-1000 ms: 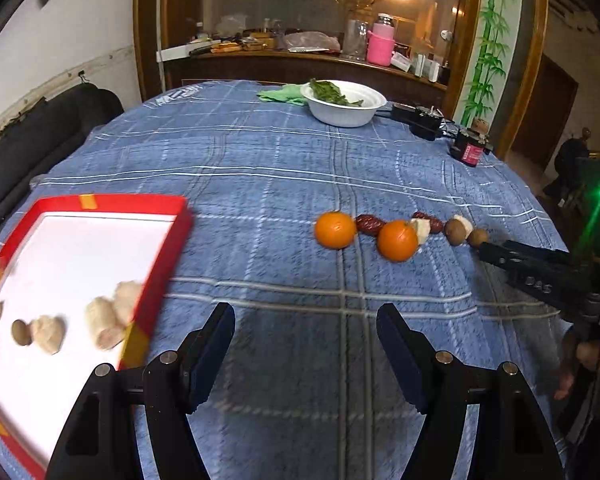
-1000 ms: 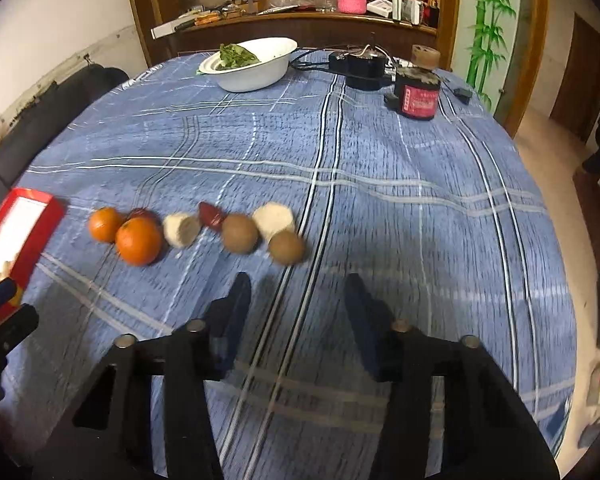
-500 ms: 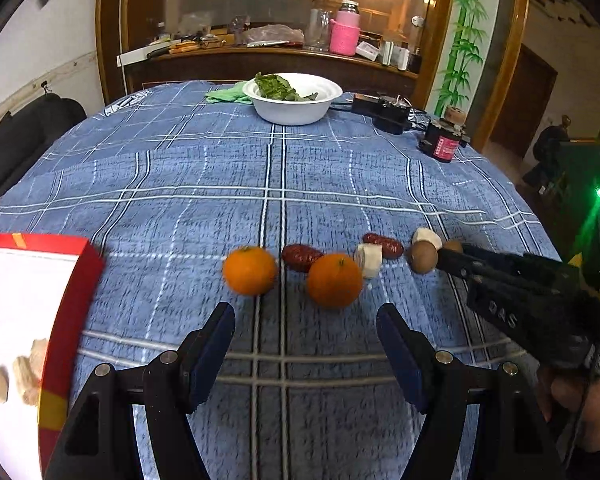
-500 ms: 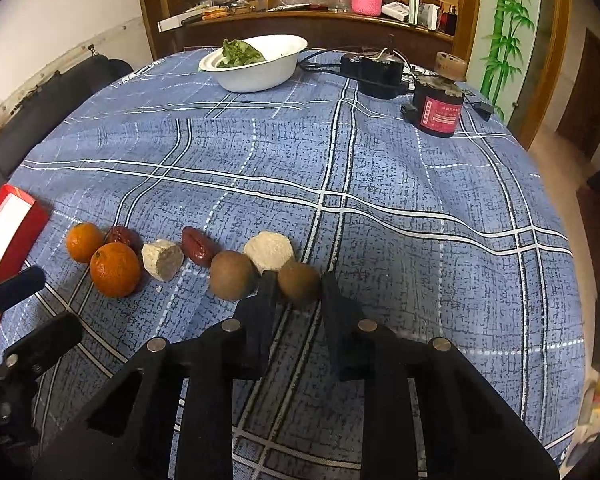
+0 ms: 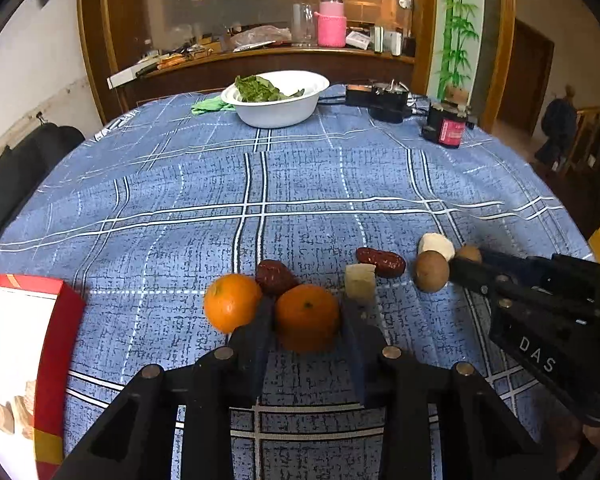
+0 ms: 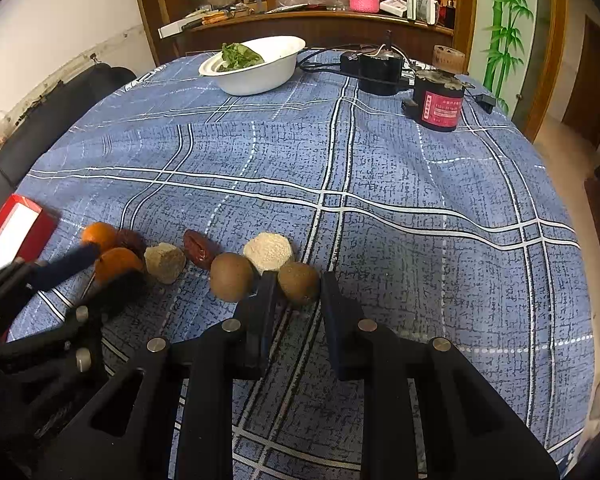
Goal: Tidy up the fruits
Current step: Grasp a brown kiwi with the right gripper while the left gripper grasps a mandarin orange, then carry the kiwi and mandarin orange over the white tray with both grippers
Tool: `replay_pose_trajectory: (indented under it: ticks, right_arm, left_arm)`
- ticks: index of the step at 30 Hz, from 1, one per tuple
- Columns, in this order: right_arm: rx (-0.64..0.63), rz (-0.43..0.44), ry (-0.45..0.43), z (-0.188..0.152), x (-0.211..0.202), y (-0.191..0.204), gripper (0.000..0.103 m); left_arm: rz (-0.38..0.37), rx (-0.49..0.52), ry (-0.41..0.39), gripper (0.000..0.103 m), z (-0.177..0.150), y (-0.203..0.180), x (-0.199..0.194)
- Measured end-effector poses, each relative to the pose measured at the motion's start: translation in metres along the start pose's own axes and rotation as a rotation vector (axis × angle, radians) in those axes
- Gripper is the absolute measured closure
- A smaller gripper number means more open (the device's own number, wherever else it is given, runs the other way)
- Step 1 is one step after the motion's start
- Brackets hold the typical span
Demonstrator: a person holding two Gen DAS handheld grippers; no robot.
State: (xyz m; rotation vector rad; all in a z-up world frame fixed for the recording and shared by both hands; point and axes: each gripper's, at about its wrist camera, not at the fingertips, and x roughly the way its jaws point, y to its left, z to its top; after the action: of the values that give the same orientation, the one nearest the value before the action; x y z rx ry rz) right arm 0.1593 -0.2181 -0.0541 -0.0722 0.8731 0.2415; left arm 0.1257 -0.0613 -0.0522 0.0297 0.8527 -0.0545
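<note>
We see the left gripper closing its fingers around the near orange on the desk; the right gripper pinches a kiwi. Crowded neighbours risk being knocked rolling as either lifts.

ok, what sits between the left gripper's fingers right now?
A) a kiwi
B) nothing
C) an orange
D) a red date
C: in the left wrist view the left gripper has its jaws closing around the nearer orange, one finger on each side of it; the dates and kiwis lie outside them.
</note>
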Motion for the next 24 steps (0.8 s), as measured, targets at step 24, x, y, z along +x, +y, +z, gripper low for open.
replay_pose_trajectory:
  ticks: [24]
  right_arm:
    - [-0.047, -0.004, -0.066, -0.063, -0.096, 0.051, 0.082]
  left_arm:
    - [-0.111, -0.023, -0.063, 0.071, -0.068, 0.028, -0.107]
